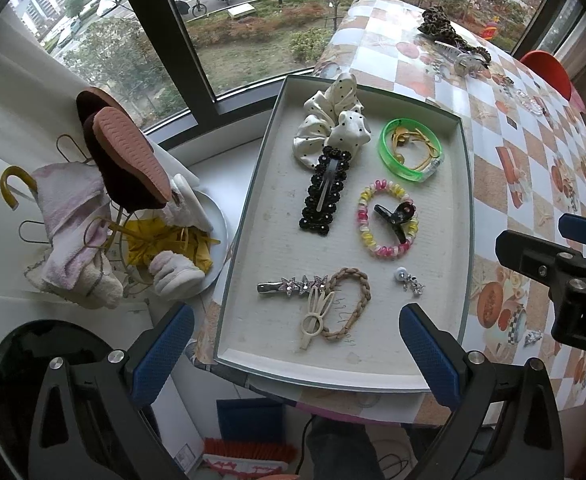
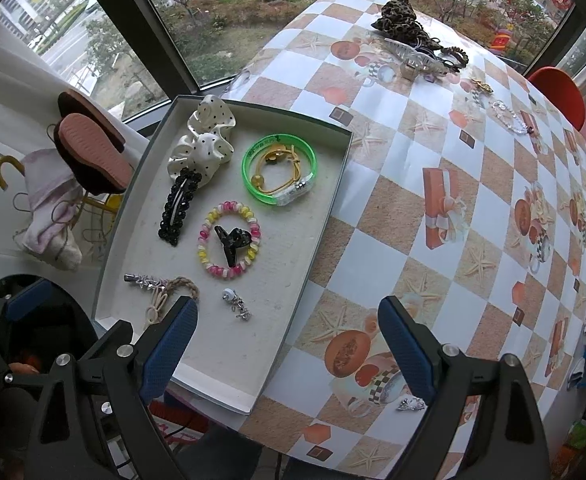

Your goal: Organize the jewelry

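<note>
Nearest, the right gripper [image 2: 287, 344] is held with jaws wide apart and empty above the tray's [image 2: 253, 394] near right edge; the left gripper [image 1: 297, 350] is likewise spread and empty. A small silver earring [image 2: 411, 403] is seen on the table [image 2: 433, 200], near and right of the tray; it is judged light, hard and slippery, best pinched across its body. Its shape is hard to make out. Farther back, the remaining jewelry pile [image 2: 417, 46] is tangled, with single pieces hidden.

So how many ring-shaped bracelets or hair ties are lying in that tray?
4: white dotted scrunchie at the far end, green bangle beside it, pink-yellow coil tie mid-tray, braided tan tie nearest, partly under a clip.
</note>
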